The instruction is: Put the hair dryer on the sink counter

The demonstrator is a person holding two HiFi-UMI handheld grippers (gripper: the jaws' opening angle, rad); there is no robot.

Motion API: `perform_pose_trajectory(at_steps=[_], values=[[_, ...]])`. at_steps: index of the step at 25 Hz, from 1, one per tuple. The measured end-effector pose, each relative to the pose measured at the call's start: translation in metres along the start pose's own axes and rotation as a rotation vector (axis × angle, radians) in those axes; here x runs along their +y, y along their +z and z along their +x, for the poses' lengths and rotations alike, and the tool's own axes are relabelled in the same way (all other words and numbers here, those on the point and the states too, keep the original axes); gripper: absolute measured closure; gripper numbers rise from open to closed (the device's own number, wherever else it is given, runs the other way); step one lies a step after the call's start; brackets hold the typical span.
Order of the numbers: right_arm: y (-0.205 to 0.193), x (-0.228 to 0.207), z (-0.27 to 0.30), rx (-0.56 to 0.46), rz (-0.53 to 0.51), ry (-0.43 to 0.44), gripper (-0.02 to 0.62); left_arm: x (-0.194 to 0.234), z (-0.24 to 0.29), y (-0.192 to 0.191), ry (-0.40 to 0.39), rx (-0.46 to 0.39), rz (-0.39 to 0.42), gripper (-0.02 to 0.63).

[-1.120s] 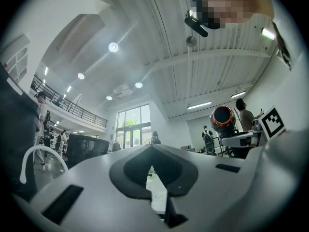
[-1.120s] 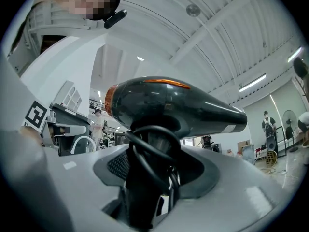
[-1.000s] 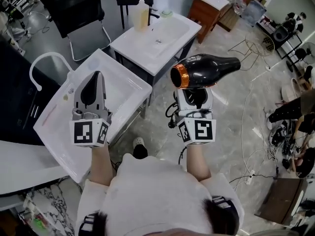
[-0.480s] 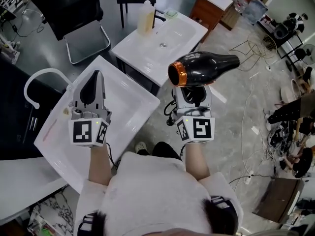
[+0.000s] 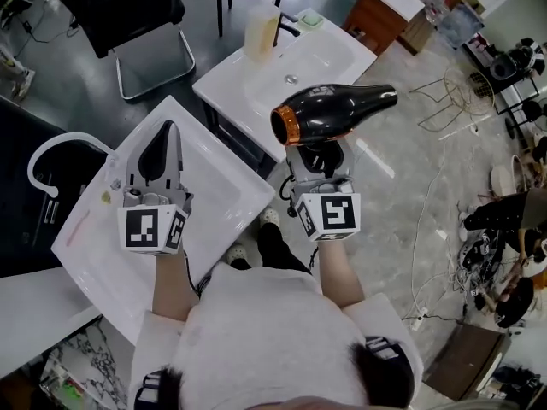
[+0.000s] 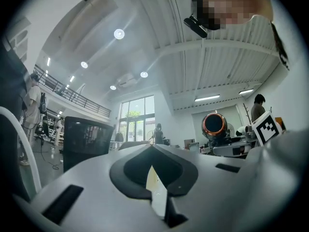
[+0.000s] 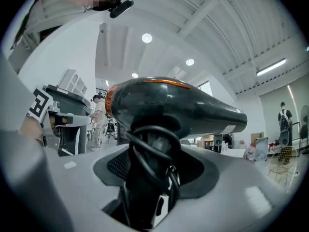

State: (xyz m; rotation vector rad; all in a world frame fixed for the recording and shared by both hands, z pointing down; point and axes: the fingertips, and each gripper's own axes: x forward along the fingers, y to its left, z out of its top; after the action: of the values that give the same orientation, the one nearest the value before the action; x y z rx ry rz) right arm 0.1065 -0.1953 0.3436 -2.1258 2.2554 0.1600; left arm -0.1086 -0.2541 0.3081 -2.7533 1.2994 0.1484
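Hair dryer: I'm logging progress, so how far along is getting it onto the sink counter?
Done: the hair dryer is picked up, its handle clamped in the right gripper. In hand: it hangs in the air near the sink counter. Remaining: setting it down and letting go.

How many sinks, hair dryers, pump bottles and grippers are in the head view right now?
sinks: 2, near sink and far sink
hair dryer: 1
pump bottle: 1
grippers: 2, left gripper and right gripper
total: 6
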Motion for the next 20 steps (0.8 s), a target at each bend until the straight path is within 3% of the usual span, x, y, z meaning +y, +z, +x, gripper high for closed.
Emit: perform_pose_trajectory(at_steps=[11, 20], values=[[-0.082, -0.026, 0.089, 0.175, 0.001, 0.178, 0.322, 0.005, 0.065, -0.026, 0.116, 0.030, -0.001, 0.604], [-0.152, -0.012, 0.136, 0.347, 0.006, 0.324, 0.322, 0.006, 0.082, -0.042, 0.195, 0.062, 0.012, 0.604]])
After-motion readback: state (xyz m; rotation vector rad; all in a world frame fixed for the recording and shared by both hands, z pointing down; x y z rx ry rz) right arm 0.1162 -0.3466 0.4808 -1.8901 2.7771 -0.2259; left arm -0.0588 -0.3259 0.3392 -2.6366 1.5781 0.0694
